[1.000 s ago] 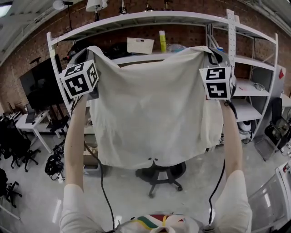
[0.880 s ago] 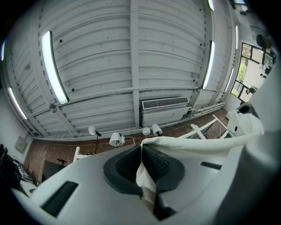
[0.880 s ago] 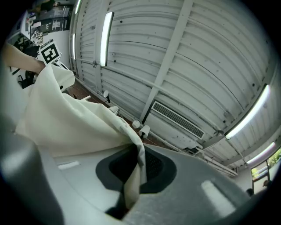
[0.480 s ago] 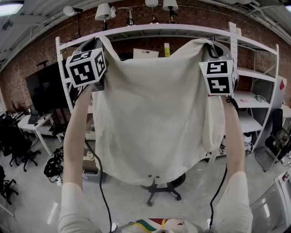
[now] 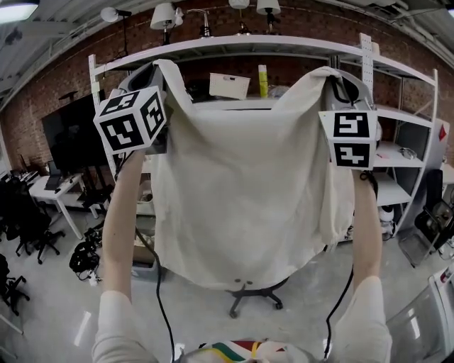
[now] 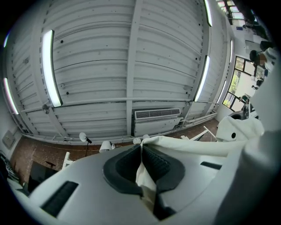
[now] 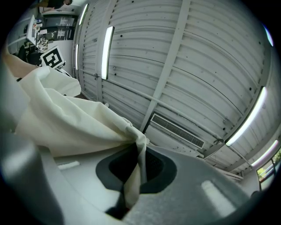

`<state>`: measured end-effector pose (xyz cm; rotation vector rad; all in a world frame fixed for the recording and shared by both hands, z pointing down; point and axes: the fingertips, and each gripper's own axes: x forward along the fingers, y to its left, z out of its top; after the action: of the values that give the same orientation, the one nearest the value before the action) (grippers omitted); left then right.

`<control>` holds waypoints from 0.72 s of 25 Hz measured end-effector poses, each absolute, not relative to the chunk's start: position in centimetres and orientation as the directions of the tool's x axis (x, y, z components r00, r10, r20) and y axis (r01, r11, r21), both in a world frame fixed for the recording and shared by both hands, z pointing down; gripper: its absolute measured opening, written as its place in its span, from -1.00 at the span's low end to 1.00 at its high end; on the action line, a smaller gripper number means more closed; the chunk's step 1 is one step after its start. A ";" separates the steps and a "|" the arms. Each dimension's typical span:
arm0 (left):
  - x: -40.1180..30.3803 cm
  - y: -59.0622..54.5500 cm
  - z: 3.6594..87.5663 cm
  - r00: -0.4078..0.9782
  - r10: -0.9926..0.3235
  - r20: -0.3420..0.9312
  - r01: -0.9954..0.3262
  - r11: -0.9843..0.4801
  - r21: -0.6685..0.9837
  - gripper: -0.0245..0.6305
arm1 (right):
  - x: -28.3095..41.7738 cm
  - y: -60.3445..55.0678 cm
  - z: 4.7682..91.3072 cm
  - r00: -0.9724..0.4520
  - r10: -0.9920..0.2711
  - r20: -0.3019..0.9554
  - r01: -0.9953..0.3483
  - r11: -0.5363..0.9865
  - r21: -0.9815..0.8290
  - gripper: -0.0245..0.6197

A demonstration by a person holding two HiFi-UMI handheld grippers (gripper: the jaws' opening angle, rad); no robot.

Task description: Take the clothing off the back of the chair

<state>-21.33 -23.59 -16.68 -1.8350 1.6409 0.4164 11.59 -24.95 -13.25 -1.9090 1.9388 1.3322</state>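
the shirt [image 5: 241, 184] is held higher against the shelf [image 5: 397, 67] than a second ago, spread wide in the air with its hem hanging just above the chair [image 5: 252, 301] base, while the backrest is hidden behind the cloth. the left gripper [image 6: 141, 150] and right gripper [image 7: 141, 153] are each squeezed tight on a top corner of the fabric. the shirt seems lifted free of the backrest, with only carrying it away left.

The stretched shirt [image 5: 245, 191] fills the span between the left claw [image 5: 160, 67] and the right claw [image 5: 333, 74]. Beyond both claws stands the white shelf rack [image 5: 284, 44], with lamps [image 5: 164, 14] along its top. Above each claw is open air up to the ribbed ceiling [image 6: 131, 52]. Below them, under the hem, stands the chair base [image 5: 250, 298].
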 end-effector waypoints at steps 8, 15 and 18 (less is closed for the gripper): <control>-18.8 -24.6 -10.6 0.248 -0.783 -0.570 -0.960 -0.120 -0.253 -0.85 | 11.6 -25.6 -7.8 -0.216 -0.788 -0.576 -0.853 -0.134 0.504 -0.90; -16.8 -27.4 -2.7 0.276 -0.813 -0.513 -0.955 -0.174 -0.239 -0.85 | 10.8 -26.9 -0.1 -0.231 -0.836 -0.499 -0.851 -0.075 0.520 -0.90; -16.8 -28.4 0.8 0.254 -0.831 -0.495 -0.961 -0.159 -0.227 -0.85 | 10.7 -27.8 3.3 -0.238 -0.864 -0.443 -0.855 -0.029 0.517 -0.90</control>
<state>-16.83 -28.39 0.77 -2.0392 1.6228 0.3483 10.67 -27.84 3.33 -1.9461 2.1970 1.1537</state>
